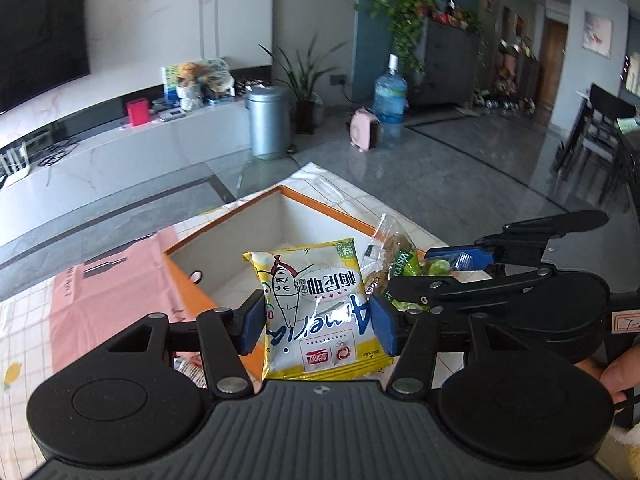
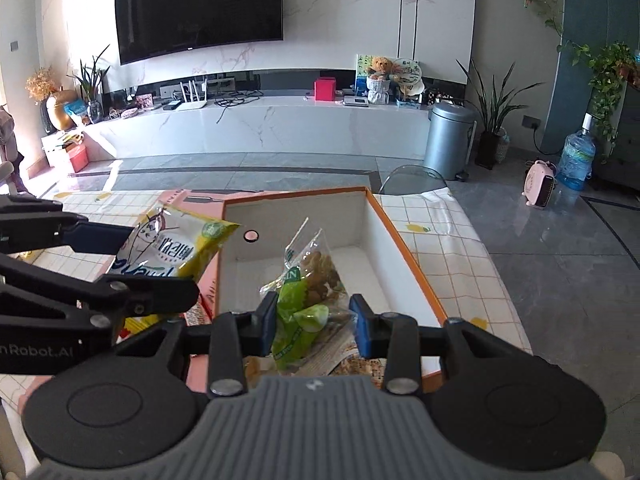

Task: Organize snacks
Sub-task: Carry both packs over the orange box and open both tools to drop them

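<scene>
My left gripper (image 1: 318,322) is shut on a yellow and white snack packet (image 1: 316,312), held above the near rim of an orange-edged white box (image 1: 236,256). In the right wrist view that packet (image 2: 176,248) hangs at the left, just outside the box's left wall. My right gripper (image 2: 314,326) is shut on a clear bag with a green label and brown snacks (image 2: 308,292), held over the open box (image 2: 412,256). From the left wrist view the right gripper (image 1: 452,270) shows at the right with the bag (image 1: 388,252).
The box sits on a table with a white checked cloth (image 2: 452,248) and a pink bag (image 1: 104,288) lying flat beside it. More snack packets (image 2: 360,364) lie under the right gripper. Beyond the table are a grey bin (image 2: 448,140) and a glass chair back (image 2: 412,180).
</scene>
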`<state>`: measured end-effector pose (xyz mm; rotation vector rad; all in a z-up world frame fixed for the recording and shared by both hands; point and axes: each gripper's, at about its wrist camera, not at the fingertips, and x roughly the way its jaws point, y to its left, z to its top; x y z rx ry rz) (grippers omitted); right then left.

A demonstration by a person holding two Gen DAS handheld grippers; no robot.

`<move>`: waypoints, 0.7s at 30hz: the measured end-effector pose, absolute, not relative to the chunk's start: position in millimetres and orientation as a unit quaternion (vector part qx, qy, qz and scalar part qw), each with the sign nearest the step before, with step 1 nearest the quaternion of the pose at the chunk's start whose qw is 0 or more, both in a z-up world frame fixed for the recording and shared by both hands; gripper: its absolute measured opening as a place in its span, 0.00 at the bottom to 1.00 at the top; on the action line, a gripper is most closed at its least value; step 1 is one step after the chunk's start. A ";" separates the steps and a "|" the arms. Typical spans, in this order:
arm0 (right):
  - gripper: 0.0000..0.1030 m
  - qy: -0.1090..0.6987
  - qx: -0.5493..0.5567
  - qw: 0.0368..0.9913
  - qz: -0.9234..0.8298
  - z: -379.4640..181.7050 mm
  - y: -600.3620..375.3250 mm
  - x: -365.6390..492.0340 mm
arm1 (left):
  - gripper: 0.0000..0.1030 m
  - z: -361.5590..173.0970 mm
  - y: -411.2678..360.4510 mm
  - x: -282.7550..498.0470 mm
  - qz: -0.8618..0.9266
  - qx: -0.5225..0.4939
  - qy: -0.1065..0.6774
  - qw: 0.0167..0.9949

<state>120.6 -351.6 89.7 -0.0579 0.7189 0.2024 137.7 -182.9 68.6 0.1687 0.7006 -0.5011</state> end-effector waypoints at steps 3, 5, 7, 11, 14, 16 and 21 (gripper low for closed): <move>0.34 0.371 -0.036 0.923 0.095 78.7 -360.1 141.1 | 0.61 57.4 -192.8 156.3 -0.255 0.093 0.354 0.895; 0.35 0.384 -0.042 0.918 0.093 70.7 -364.3 155.8 | 0.61 48.1 -197.9 168.2 -0.260 0.105 0.366 0.887; 0.35 0.393 -0.050 0.913 0.092 62.0 -366.9 168.9 | 0.61 38.3 -202.2 179.6 -0.261 0.120 0.377 0.881; 0.35 0.415 -0.080 0.901 0.097 40.0 -364.5 194.7 | 0.61 21.3 -212.3 199.2 -0.264 0.157 0.397 0.865; 0.35 0.428 -0.113 0.891 0.102 24.8 -359.3 208.4 | 0.61 11.2 -217.4 206.0 -0.267 0.189 0.402 0.855; 0.35 0.434 -0.134 0.885 0.104 16.4 -356.7 215.7 | 0.61 3.6 -220.8 209.9 -0.266 0.209 0.407 0.848; 0.35 0.442 -0.171 0.873 0.118 3.3 -352.6 228.9 | 0.61 -15.0 -226.8 222.8 -0.271 0.241 0.427 0.828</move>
